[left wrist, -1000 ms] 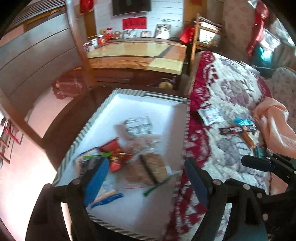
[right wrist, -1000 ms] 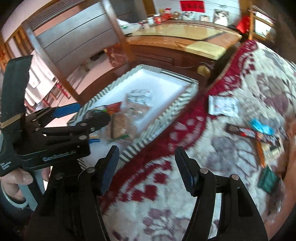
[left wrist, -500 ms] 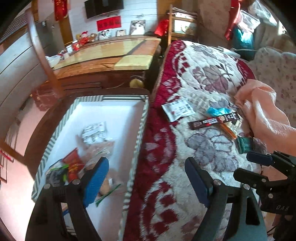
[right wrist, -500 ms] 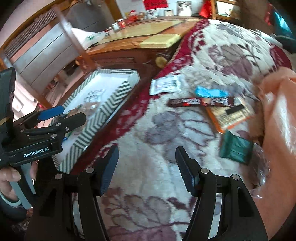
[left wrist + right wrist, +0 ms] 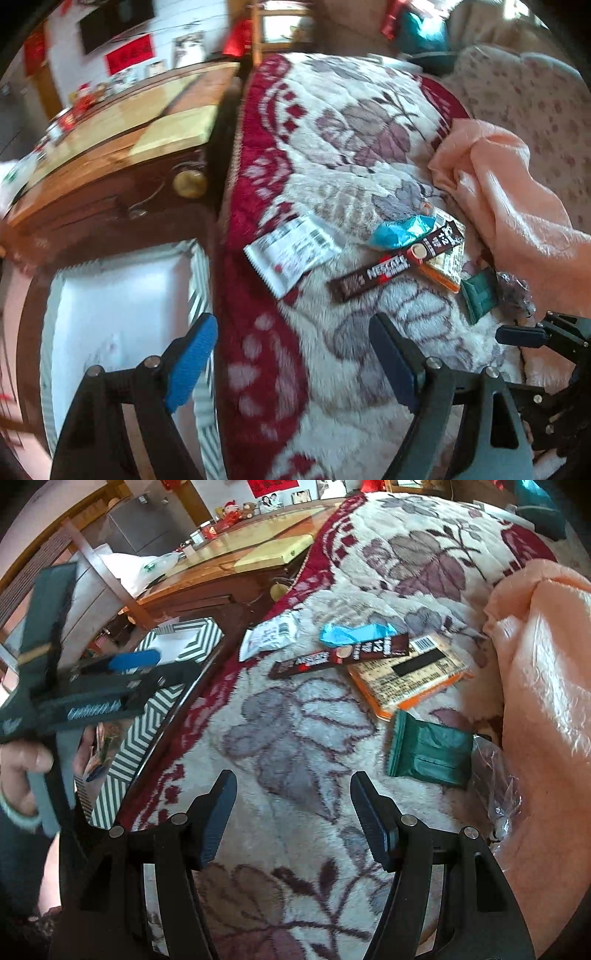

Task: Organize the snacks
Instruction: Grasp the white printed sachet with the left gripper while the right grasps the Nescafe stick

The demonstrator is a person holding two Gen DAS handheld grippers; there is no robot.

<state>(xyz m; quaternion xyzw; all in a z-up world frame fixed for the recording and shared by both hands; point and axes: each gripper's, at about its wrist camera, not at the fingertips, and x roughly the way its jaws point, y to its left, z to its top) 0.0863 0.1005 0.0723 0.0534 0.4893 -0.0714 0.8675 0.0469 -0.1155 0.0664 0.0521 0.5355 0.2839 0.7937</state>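
On the blanket near its red-bordered edge, both tongs hang with jaws spread wide and nothing between them. The left tongs straddle that edge — one finger over the box, the other over the blanket. The right tongs are over bare blanket, short of the snacks.

The snacks lie in a loose cluster toward the pink cloth. A white packet sits closest to the blanket's edge, just beside the box's far corner. A blue wrapper lies next to it, touching the brown stick, which runs slantwise across the group. One end of the stick overlaps an orange-edged pack. A green packet lies apart from these, beside a crumpled clear wrapper at the cloth's edge.

The striped box stands off the blanket, along its edge; its white floor shows in the left view, and what it holds is blurred. A hand grips the left tongs' handle in the right view.
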